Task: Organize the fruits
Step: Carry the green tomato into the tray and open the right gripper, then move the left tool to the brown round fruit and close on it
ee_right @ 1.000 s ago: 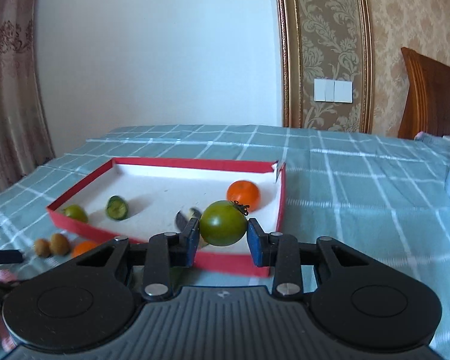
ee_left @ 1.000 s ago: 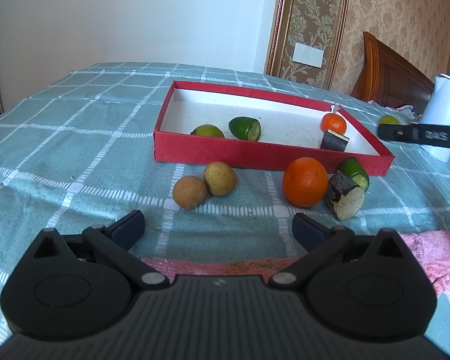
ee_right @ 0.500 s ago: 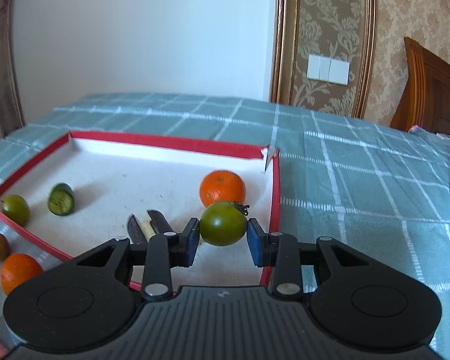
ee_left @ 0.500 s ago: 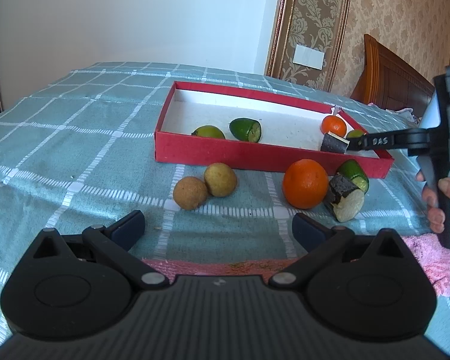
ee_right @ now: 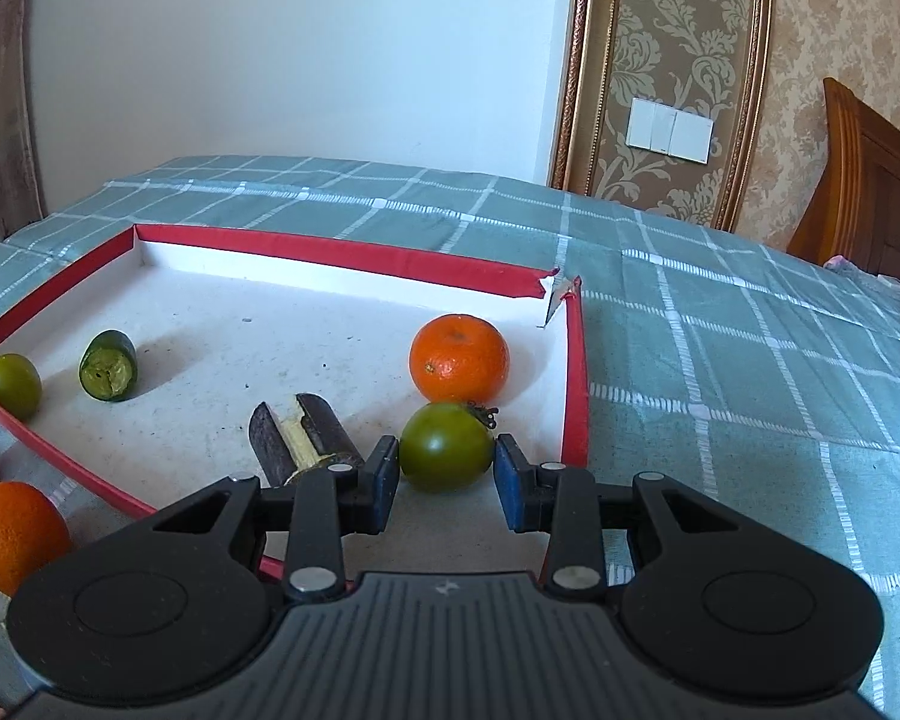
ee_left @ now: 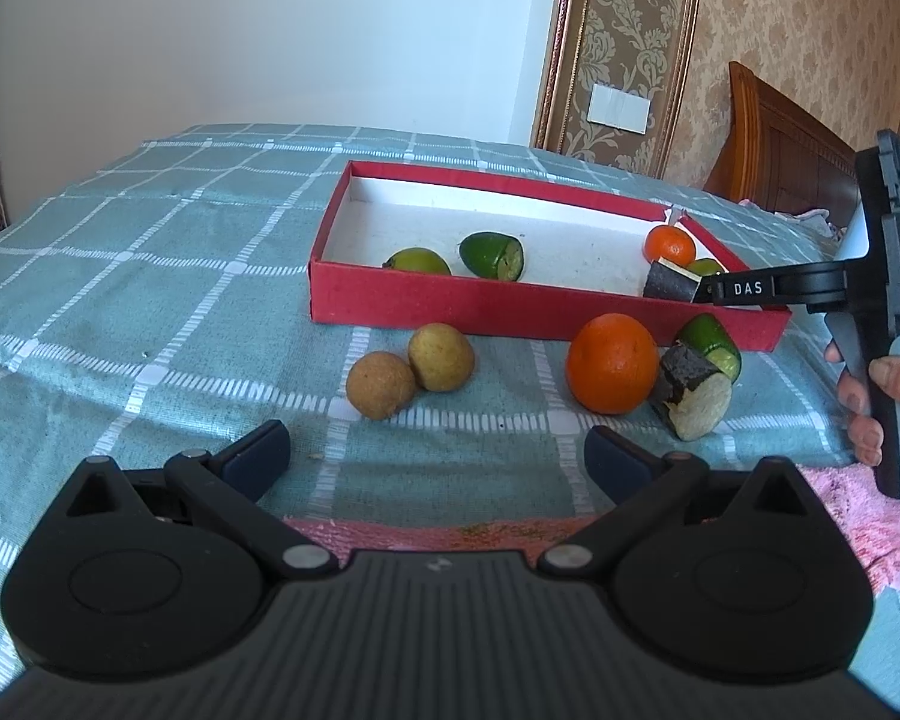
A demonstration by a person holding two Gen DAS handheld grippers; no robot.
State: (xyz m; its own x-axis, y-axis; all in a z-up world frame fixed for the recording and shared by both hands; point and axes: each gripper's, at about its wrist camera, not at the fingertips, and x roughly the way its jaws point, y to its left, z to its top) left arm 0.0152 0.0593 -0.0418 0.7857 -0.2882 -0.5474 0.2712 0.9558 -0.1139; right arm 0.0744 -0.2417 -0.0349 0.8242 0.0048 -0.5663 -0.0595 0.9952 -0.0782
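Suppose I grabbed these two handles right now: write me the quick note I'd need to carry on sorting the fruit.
Right gripper: shut on the green tomato, low inside the red box, beside the small orange.
Left gripper: open, empty, over the tablecloth.
Already boxed: small orange, dark cane piece, cucumber piece, small green fruit.
Left outside: two brown fruits, big orange, cucumber piece, cane chunk.
Next: probably release the tomato.

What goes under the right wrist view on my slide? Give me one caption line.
Right gripper clamps a green tomato low over the red box, beside a small orange.
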